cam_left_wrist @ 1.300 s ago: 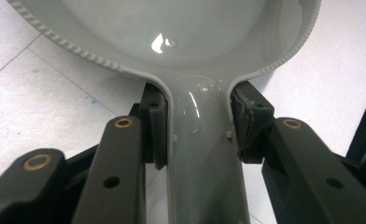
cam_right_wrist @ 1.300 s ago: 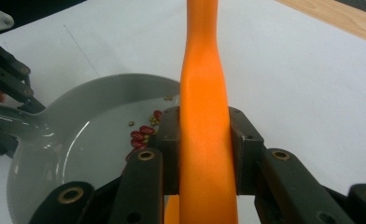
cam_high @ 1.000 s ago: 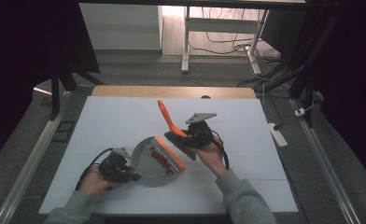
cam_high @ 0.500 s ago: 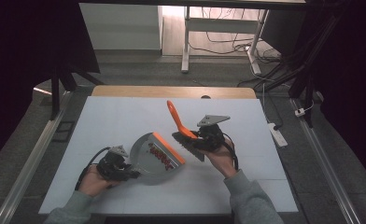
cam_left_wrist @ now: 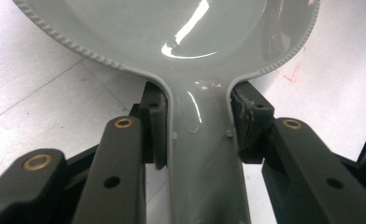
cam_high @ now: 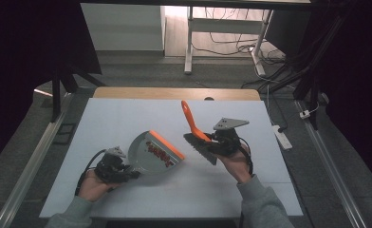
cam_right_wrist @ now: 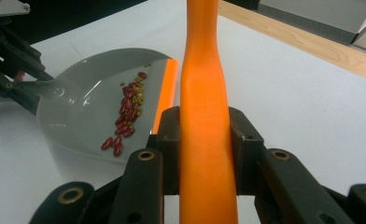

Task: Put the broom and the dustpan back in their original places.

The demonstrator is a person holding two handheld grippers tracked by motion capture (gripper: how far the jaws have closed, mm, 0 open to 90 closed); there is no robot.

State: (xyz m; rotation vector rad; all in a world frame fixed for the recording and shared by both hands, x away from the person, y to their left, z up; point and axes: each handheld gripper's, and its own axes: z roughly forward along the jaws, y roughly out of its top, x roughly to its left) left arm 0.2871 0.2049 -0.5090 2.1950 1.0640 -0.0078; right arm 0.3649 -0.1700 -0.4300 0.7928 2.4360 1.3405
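Observation:
A grey dustpan [cam_high: 152, 153] with an orange lip rests on the white table, red beans and small green bits [cam_right_wrist: 127, 112] lying in its tray. My left gripper [cam_high: 119, 171] is shut on the dustpan's handle [cam_left_wrist: 202, 154], both pads pressed against its sides. To the right, my right gripper [cam_high: 211, 140] is shut on the orange handle [cam_right_wrist: 203, 121] of a small brush [cam_high: 197, 137]; the handle slants up and away, and the dark bristles hang just above the table, clear of the dustpan's lip.
The white mat [cam_high: 127, 114] covers most of the wooden table [cam_high: 174, 93]. A power strip [cam_high: 281, 135] lies off the right edge. Metal rails run along both sides, and desk legs and cables stand beyond the far edge.
My right gripper has carried the brush to the right and slightly up, away from the dustpan. The left gripper and dustpan have stayed put.

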